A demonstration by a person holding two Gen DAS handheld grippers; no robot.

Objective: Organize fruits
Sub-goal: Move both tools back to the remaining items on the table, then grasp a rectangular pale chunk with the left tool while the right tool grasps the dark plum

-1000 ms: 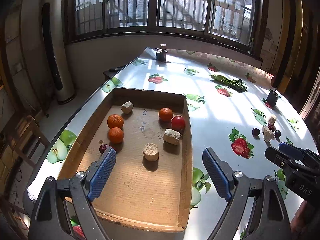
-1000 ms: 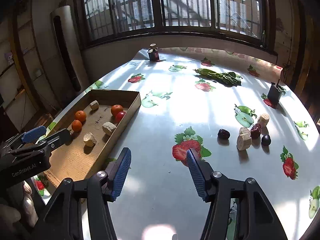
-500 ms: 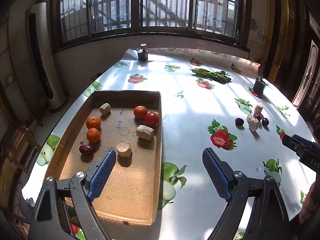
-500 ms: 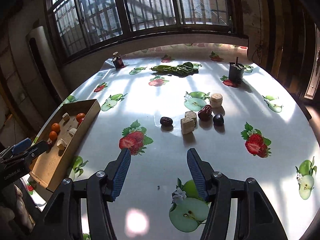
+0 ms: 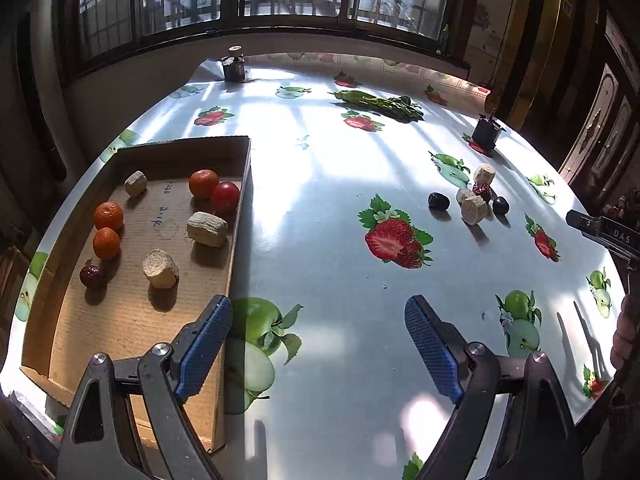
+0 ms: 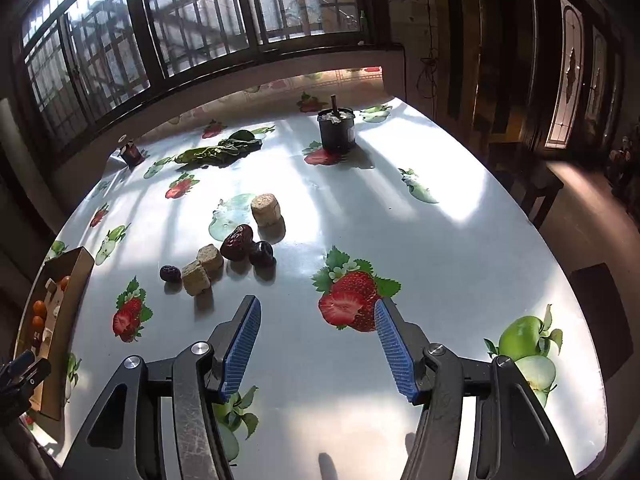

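Observation:
A cardboard tray (image 5: pixel 239 216) lies at the left with oranges (image 5: pixel 108 216), a tomato (image 5: pixel 225 197), a red date (image 5: pixel 92 276) and beige chunks (image 5: pixel 207 229) inside. My left gripper (image 5: pixel 318 308) hangs open and empty over the tablecloth, just right of the tray's wall. Loose pieces cluster further right: a dark date (image 6: pixel 170 273), beige chunks (image 6: pixel 195 278), a red date (image 6: pixel 238 242), a dark round fruit (image 6: pixel 261 254) and a beige cylinder (image 6: pixel 265 204). My right gripper (image 6: pixel 317 304) is open and empty, below and to the right of that cluster.
Leafy greens (image 6: pixel 220 152) lie at the far side of the table. A black cup (image 6: pixel 336 130) stands behind the cluster and a small dark jar (image 5: pixel 234 66) at the far corner. The table's right edge (image 6: pixel 560 264) drops to the floor. A hand (image 5: pixel 624 332) shows at the right.
The left gripper moved right, from above the tray to the tablecloth beside it. The right gripper swung right, and the loose cluster now sits close ahead on its left. Both jaws kept their width.

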